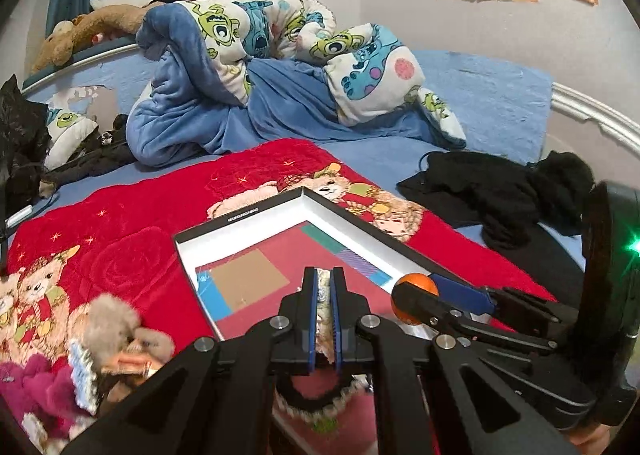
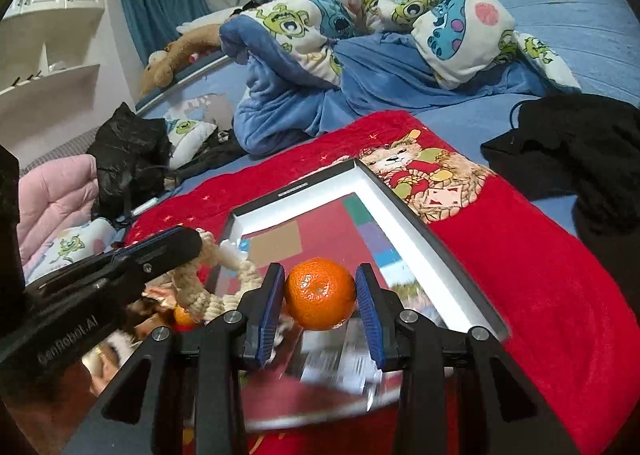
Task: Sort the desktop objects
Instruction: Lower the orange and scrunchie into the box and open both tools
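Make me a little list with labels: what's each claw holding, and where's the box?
left gripper: shut on a beige rope toy
right gripper: shut on a tangerine
box: open, shallow, white walls, lying on the red teddy-bear blanket
where the grippers are: both over the box's near end
also on the bed: black clothes

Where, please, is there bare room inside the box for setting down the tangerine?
The box floor is bare toward its far corner, bordered by the white walls. The near-left side is crowded by the left claw and its rope toy.
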